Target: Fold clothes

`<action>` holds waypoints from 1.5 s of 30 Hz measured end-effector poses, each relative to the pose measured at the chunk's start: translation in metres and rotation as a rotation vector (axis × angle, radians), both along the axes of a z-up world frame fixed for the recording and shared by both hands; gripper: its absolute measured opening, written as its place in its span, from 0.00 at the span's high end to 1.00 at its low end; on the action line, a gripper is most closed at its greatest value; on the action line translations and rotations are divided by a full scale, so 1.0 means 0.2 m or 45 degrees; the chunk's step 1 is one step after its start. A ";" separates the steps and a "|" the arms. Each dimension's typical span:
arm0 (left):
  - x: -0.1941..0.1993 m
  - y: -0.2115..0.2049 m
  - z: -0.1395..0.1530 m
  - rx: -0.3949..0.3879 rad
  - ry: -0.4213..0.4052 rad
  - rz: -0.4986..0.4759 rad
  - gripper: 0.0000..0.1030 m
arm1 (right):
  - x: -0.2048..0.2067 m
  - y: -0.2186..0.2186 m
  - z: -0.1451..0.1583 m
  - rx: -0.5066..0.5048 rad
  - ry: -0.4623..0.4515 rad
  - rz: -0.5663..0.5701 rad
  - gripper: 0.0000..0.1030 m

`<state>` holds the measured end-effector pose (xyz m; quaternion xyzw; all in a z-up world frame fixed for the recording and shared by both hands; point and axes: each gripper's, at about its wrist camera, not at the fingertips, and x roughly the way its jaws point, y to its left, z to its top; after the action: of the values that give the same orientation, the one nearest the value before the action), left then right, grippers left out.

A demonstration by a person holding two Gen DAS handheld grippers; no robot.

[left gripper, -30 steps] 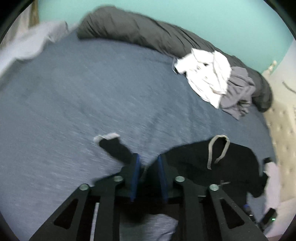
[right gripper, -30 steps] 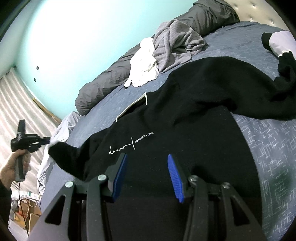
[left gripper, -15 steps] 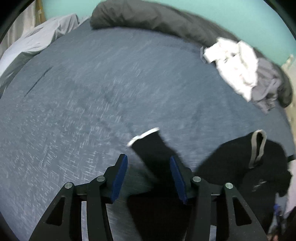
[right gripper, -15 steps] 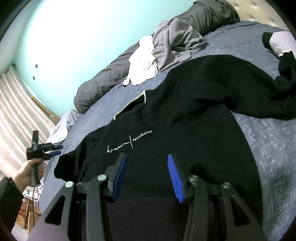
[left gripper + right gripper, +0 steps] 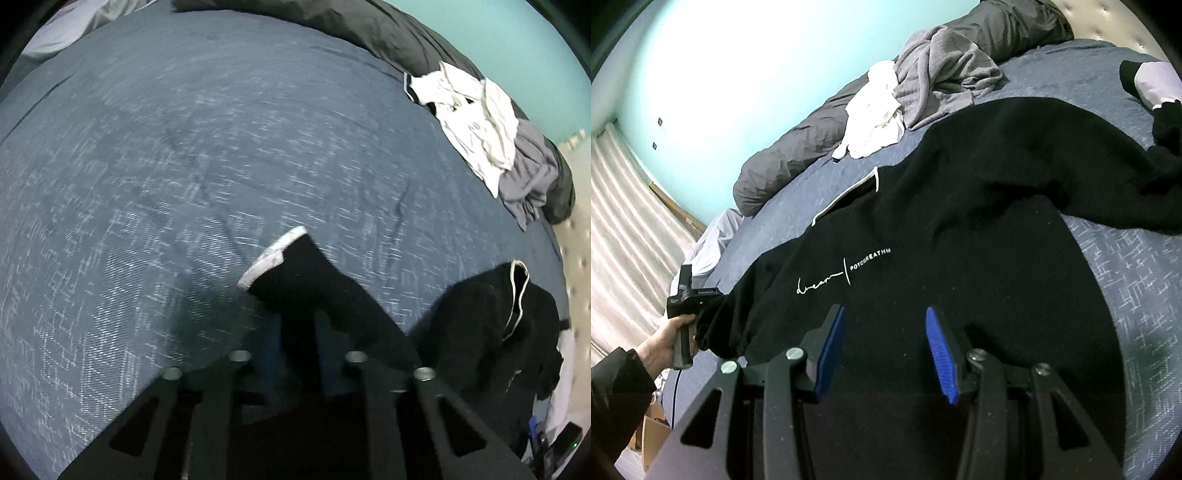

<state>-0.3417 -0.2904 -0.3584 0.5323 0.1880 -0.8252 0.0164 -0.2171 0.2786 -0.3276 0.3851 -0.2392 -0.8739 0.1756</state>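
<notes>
Left wrist view
- Left gripper (image 5: 297, 347): its blurred pads are seen drawn in on the black sleeve — a pinch on the cloth, low over the bed.
- Sleeve (image 5: 314, 291): black with a pale cuff (image 5: 271, 256); it is laid across the blue bed cover (image 5: 166, 184), running back between the fingers.
- Sweater body (image 5: 476, 325): bunched at the right, its light-trimmed neckline turned up.
- Other clothes: a white garment (image 5: 472, 122) is piled on a grey one (image 5: 532, 181) by the dark duvet (image 5: 369, 29) at the far edge.

Right wrist view
- Right gripper (image 5: 882, 350): the blue pads are held partway apart over the sweater's lower front; nothing is clamped between them.
- Black sweater (image 5: 979, 236): spread front-up on the bed (image 5: 1137, 295), white chest lettering (image 5: 846, 273) visible, one sleeve thrown out to the right.
- Left gripper (image 5: 690, 295): seen at the far left in a person's hand (image 5: 670, 338) — the sweater's sleeve end is caught at it.
- Background: the grey garment (image 5: 945, 74) and the white garment (image 5: 875, 110) are heaped beyond the sweater, beside the duvet (image 5: 790, 158).
</notes>
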 end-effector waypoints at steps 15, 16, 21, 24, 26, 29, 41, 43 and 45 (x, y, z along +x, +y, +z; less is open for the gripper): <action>0.42 -0.30 0.50 -0.244 0.129 0.182 0.96 | 0.04 -0.02 0.04 0.025 0.043 -0.006 0.55; 0.46 -0.34 0.53 -0.269 0.116 0.203 0.96 | 0.04 -0.02 0.05 0.028 0.046 -0.005 0.55; 0.67 -0.52 0.63 -0.359 0.030 0.301 0.96 | 0.07 -0.03 0.07 0.018 0.057 -0.013 0.55; 0.77 -0.62 0.57 -0.358 -0.085 0.350 0.96 | 0.09 -0.06 0.09 0.027 0.065 -0.005 0.55; 0.83 -0.69 0.50 -0.334 -0.151 0.399 0.93 | 0.11 -0.07 0.11 0.044 0.076 0.005 0.55; 0.91 -0.76 0.42 -0.291 -0.191 0.461 0.87 | 0.13 -0.08 0.14 0.071 0.093 0.012 0.55; 0.90 -0.54 0.49 -0.097 0.075 0.187 0.49 | 0.15 -0.01 0.21 0.226 0.030 0.066 0.48; 0.83 -0.42 0.48 -0.038 0.103 0.091 0.47 | 0.12 0.02 0.22 0.285 0.002 0.083 0.47; 0.73 -0.26 0.45 -0.014 0.115 -0.027 0.43 | 0.08 0.08 0.23 0.311 -0.026 0.075 0.47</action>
<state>-0.1954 -0.3423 -0.2692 0.4965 0.1783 -0.8495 0.0020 -0.2021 0.2937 -0.2817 0.4194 -0.1214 -0.8870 0.1504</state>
